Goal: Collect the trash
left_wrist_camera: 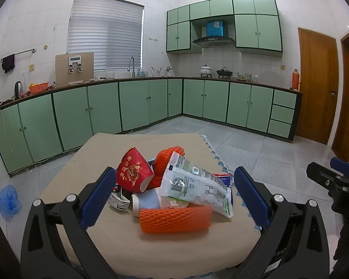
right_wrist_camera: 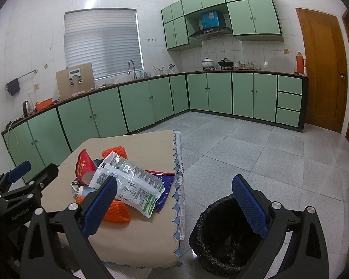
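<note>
A heap of trash lies on the beige-covered table [left_wrist_camera: 104, 251]: a red paper cup [left_wrist_camera: 133, 173] on its side, two orange foam nets [left_wrist_camera: 174, 219], a white and green plastic pouch [left_wrist_camera: 195, 183], a blue wrapper [right_wrist_camera: 164, 186] and a crumpled carton [left_wrist_camera: 119, 201]. My left gripper [left_wrist_camera: 174, 200] stands open with the heap between its blue fingers. My right gripper [right_wrist_camera: 174, 204] is open too, over the table's right edge; its left finger [right_wrist_camera: 100, 207] is near the pouch [right_wrist_camera: 132, 183], its right one above a black-lined bin [right_wrist_camera: 223, 232] on the floor.
Green cabinets [left_wrist_camera: 104, 111] run along the far walls under a cluttered counter. A brown door [right_wrist_camera: 323, 69] is at the right. A blue plastic bag [left_wrist_camera: 7, 200] lies on the grey tile floor left of the table. The other gripper [left_wrist_camera: 337, 181] shows at the right edge.
</note>
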### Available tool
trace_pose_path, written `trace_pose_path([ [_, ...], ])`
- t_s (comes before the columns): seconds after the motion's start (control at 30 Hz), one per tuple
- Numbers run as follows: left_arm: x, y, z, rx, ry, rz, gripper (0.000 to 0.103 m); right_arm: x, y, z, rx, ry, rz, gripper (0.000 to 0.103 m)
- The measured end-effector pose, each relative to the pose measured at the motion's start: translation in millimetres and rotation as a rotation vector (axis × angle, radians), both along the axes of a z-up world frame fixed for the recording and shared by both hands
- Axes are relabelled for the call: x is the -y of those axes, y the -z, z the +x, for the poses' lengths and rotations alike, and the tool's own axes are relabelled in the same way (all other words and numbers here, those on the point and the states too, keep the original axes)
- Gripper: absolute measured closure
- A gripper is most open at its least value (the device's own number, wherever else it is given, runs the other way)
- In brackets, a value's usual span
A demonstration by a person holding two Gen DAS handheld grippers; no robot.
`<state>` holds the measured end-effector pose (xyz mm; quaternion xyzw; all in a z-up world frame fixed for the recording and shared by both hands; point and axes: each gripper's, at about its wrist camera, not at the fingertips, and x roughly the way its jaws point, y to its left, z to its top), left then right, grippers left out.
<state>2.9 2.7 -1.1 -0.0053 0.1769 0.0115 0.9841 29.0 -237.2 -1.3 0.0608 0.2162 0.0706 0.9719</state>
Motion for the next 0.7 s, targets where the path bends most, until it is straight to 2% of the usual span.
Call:
trace_pose_path([
  [0.7,-0.1,0.1,0.7,-0.002,-0.002,0.003,0.005,0.0,0.9,1.4,-0.002,0.0,0.0,0.006],
])
